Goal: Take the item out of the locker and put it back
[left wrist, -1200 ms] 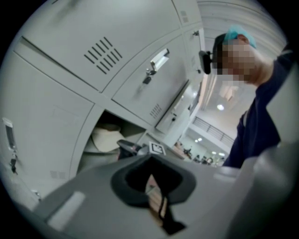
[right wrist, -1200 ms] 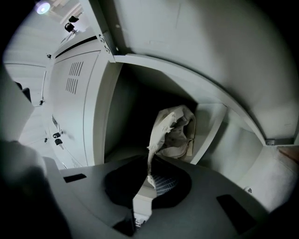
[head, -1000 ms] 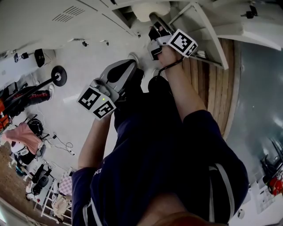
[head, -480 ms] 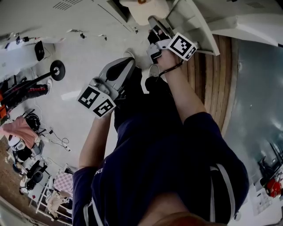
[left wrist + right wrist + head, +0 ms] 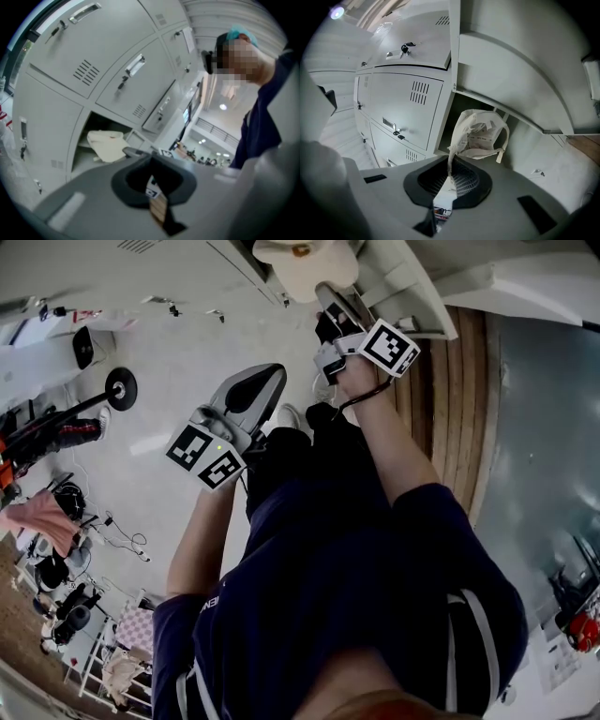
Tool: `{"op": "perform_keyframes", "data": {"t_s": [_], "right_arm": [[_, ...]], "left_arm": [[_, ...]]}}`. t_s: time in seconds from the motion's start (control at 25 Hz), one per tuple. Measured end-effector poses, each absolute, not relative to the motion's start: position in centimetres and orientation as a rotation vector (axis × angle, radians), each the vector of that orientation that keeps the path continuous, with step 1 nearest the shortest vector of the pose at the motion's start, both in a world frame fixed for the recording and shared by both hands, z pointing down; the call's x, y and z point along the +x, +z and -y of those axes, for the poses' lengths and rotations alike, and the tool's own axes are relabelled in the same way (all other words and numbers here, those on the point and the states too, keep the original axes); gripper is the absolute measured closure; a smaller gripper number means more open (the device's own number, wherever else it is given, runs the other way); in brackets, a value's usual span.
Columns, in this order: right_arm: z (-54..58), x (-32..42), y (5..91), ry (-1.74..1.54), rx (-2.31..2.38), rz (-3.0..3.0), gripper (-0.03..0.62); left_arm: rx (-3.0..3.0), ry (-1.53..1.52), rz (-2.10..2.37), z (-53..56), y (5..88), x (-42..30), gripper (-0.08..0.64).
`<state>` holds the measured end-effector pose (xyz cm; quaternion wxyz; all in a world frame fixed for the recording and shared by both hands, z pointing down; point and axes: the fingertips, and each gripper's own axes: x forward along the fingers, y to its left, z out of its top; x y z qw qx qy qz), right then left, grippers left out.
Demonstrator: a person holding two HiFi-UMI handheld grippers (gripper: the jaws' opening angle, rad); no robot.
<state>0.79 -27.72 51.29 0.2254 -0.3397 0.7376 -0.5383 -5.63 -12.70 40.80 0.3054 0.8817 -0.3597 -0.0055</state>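
I count one cloth bag (image 5: 480, 136), two tongs, and one open compartment (image 5: 446, 123) in a bank of grey lockers.

My right tongs (image 5: 449, 173) are almost closed, pinching one pale strap (image 5: 451, 157) of the bag. The strap runs straight from the bag's lower left edge into the slit between the jaws. The bag itself sits at the mouth of the open compartment, just past the tips of those tongs, cream-coloured and crumpled, with a printed patch on its side. In the right gripper view its long axis stands roughly upright, gathered mouth on top, and a second strap (image 5: 504, 143) loops down its right side. I cannot tell whether its underside rests on the compartment floor or hangs free.

The compartment's one open door (image 5: 511, 84) swings out to the right of the bag. To the left of the opening I see three shut doors (image 5: 401, 105) stacked one above the other, each with a vent and a handle.

My left tongs (image 5: 152, 180) are drawn together to a thin slit with nothing between them, held well back from the locker and lower in the head view.
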Motion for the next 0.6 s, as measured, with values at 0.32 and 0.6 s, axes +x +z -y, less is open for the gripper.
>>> {"op": "perform_keyframes", "data": {"t_s": [0.32, 0.6], "right_arm": [[22.9, 2.2, 48.9, -1.433, -0.986, -2.057, 0.569], [16.5, 2.4, 45.3, -1.360, -1.002, -2.090, 0.570]], "left_arm": [[2.363, -0.023, 0.893, 8.9, 39.7, -6.0, 0.557], [2.422, -0.014, 0.818, 4.5, 37.9, -6.7, 0.557]]}}
